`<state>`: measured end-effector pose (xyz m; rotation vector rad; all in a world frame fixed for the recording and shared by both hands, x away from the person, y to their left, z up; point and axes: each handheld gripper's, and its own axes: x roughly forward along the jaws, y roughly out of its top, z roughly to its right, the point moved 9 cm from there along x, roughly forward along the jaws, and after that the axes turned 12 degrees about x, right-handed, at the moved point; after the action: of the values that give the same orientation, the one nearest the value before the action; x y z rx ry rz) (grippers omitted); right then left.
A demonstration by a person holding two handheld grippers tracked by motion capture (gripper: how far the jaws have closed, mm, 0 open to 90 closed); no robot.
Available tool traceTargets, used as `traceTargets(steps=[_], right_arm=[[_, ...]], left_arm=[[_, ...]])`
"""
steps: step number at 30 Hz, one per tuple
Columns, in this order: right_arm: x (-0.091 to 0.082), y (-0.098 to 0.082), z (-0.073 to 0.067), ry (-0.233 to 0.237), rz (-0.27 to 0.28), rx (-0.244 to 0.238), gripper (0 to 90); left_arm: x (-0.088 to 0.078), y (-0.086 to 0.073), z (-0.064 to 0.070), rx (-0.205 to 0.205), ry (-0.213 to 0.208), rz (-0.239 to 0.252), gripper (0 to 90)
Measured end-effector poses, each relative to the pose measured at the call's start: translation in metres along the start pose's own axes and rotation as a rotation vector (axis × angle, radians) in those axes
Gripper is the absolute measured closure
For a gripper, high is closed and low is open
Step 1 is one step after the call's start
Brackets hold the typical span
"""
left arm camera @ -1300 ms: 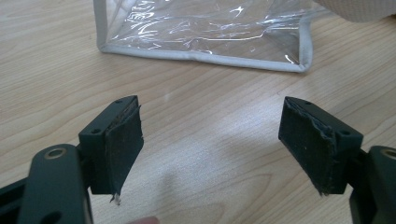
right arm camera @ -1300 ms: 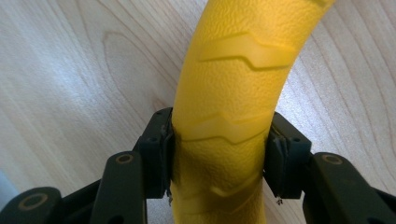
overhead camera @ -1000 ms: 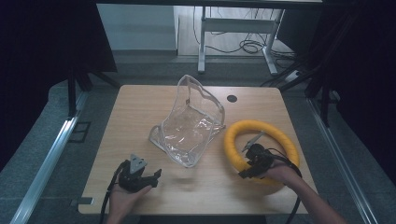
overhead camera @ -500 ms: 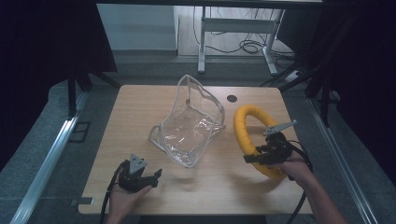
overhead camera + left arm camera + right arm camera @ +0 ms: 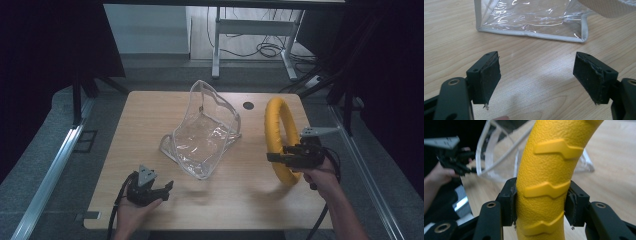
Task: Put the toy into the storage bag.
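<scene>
A yellow ring [image 5: 278, 135] with raised ridges stands tipped up on edge at the right of the wooden table [image 5: 150, 115]. My right gripper [image 5: 280, 157] is shut on its lower part; in the right gripper view both pads squeeze the ring [image 5: 546, 187]. A clear plastic bag [image 5: 202, 132] with grey piping stands open in the table's middle. My left gripper [image 5: 162, 189] rests near the front left edge, open, with bare wood between its pads [image 5: 490, 73]. The bag's bottom edge [image 5: 531, 33] lies just ahead of it.
A small dark hole [image 5: 248, 105] sits in the tabletop behind the bag. Metal rails [image 5: 50, 165] run along the floor on both sides of the table. A white table frame [image 5: 250, 25] and cables stand beyond the far edge.
The right gripper has lifted the yellow ring from lying flat to standing on edge, and the hand rose and shifted right. The left gripper stayed still.
</scene>
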<state>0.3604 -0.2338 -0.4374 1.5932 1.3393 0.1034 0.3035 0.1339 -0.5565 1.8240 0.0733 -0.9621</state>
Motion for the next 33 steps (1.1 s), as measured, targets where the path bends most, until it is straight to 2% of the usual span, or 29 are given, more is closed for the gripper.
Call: traceTargets(steps=[2,3,5,6,8,11,15,18,27,33], right_arm=[[-0.002,0.003,-0.001,0.008,0.021,0.004,51.2],[-0.005,0.008,-0.004,0.019,0.059,0.001,51.2],[-0.006,0.009,-0.005,0.022,0.067,0.0,51.2],[-0.007,0.013,-0.008,0.023,0.095,-0.009,51.2],[-0.006,0.015,-0.01,0.019,0.107,-0.015,51.2],[-0.005,0.02,-0.023,0.007,0.142,-0.041,51.0],[-0.002,0.022,-0.032,-0.004,0.157,-0.061,50.9],[0.0,0.025,-0.043,-0.013,0.179,-0.095,50.9],[0.006,0.034,-0.06,0.024,0.227,-0.102,50.8],[0.008,0.038,-0.064,0.039,0.247,-0.096,50.7]], left_arm=[[0.0,0.0,0.0,0.0,0.0,0.0,21.9],[0.0,0.0,0.0,0.0,0.0,0.0,21.9],[0.0,0.0,0.0,-0.001,-0.001,0.001,21.9],[0.0,0.0,0.0,-0.006,0.0,0.003,21.9],[0.0,0.0,-0.001,-0.002,0.0,0.003,21.9],[0.0,-0.001,-0.001,-0.005,0.002,0.003,21.9],[0.0,-0.001,-0.001,0.001,0.0,0.001,21.9],[0.0,-0.001,-0.001,0.0,0.0,0.001,21.9],[0.001,-0.002,-0.001,0.001,-0.001,-0.002,21.9],[0.001,-0.002,-0.002,0.001,0.0,-0.004,21.9]])
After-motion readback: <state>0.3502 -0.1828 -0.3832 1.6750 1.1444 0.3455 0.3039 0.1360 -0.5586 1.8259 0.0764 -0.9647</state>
